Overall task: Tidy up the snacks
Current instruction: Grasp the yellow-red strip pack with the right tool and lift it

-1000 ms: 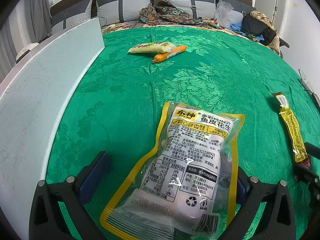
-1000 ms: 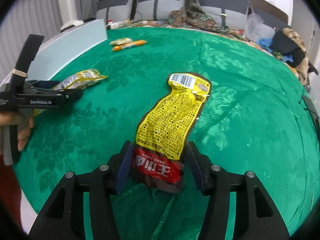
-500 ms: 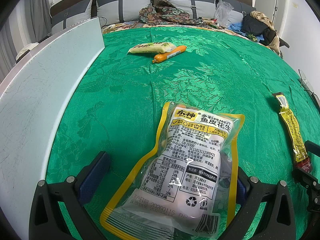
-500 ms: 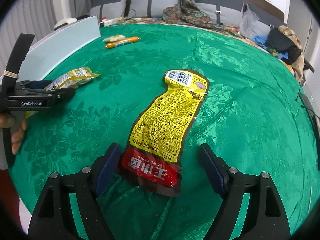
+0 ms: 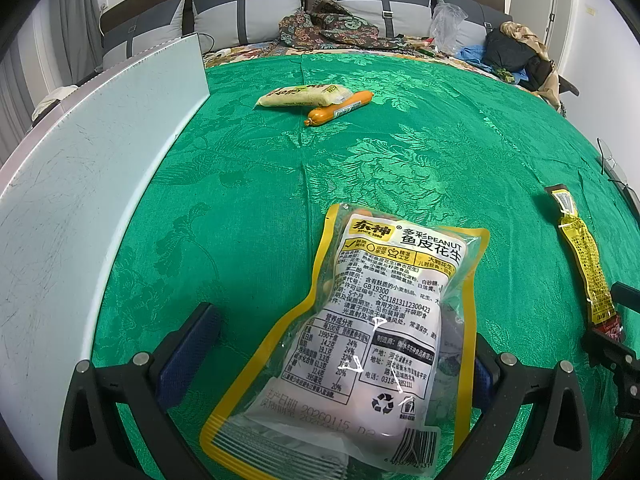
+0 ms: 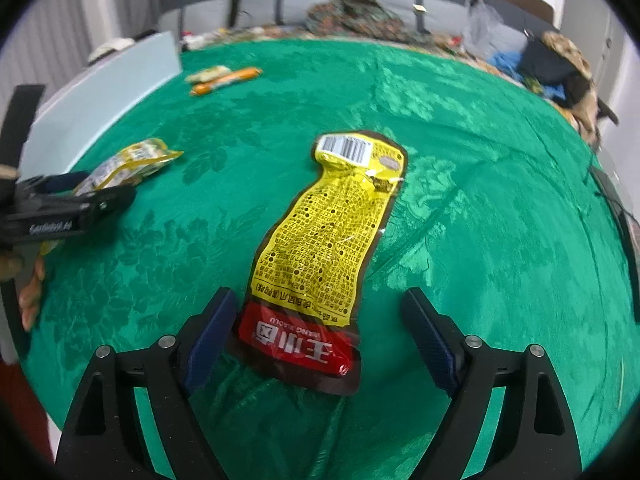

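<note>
The right claw is opening wide; the yellow pouch, gripped a second ago, lies released on the green cloth. The left claw is spread around the peanut bag.

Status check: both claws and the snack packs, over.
Right claw opening, its long yellow-and-red pack flat on the green cloth, pads clear. Left claw open around the peanut bag. Sausage and pale packet lie far off.
</note>
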Available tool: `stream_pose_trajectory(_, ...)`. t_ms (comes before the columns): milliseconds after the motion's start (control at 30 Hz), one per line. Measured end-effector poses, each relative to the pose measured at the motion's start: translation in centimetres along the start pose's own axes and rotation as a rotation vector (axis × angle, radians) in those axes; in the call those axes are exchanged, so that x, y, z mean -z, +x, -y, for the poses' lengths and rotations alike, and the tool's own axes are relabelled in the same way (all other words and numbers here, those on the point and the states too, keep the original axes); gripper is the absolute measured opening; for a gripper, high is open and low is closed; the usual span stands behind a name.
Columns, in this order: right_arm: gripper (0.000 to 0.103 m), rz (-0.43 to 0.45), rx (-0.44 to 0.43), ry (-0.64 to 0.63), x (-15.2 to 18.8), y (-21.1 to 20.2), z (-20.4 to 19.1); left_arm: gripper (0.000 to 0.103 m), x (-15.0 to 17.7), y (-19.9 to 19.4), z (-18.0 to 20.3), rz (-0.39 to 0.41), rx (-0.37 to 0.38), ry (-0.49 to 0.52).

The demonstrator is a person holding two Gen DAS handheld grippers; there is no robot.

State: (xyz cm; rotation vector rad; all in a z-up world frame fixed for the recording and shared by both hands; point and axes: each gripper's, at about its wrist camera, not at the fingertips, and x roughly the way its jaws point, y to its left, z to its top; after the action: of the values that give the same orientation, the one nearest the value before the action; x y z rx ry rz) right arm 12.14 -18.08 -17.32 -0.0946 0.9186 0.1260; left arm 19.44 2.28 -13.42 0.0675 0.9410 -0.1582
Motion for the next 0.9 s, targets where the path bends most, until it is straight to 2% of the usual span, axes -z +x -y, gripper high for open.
stream_pose_trajectory(67,0.088,-0.031,0.016,0.022,-0.7,0.4,-0.3,0.103,-0.1,0.0,-0.1,0.0,0.0,0.0)
stream_pose_trajectory(267,0.083,-0.028,0.039,0.032,-1.0,0.6,0.6,0.103,0.0,0.0,0.0,0.0,0.0,0.0)
stream_pose_trajectory(367,0.081,-0.041,0.047,0.033,-0.5,0.1,1.7,0.103,0.0,0.0,0.0,0.0,-0.001,0.0)
stream_pose_trajectory(533,0.084,-0.088,0.028,0.036,0.3,-0.7,4.7,0.103,0.1,0.0,0.1,0.0,0.002,0.0)
stream_pose_trajectory(667,0.084,-0.115,-0.023,0.08,-0.9,-1.7,5.8,0.103,-0.3,0.0,0.2,-0.084,0.036,0.064)
stream_pose_trajectory(767,0.085,-0.116,-0.039,0.053,-3.0,-1.3,4.9,0.103,-0.9,0.4,0.2,-0.145,0.049,0.09)
stream_pose_trajectory(800,0.085,-0.146,-0.048,0.031,-3.5,-0.4,4.4,0.102,-1.0,0.5,0.3,-0.155,0.052,0.094)
stream_pose_trajectory(833,0.085,-0.192,-0.046,0.011,-3.8,0.7,4.0,0.098,-1.1,0.4,0.2,-0.158,0.059,0.098)
stream_pose_trajectory(867,0.086,-0.253,-0.035,-0.009,-3.9,1.9,3.6,0.078,-1.1,-0.1,0.2,-0.144,0.068,0.104)
stream_pose_trajectory(900,0.075,-0.248,-0.006,-0.037,-3.9,2.0,3.2,0.06,-1.1,-0.8,0.2,-0.129,0.085,0.113)
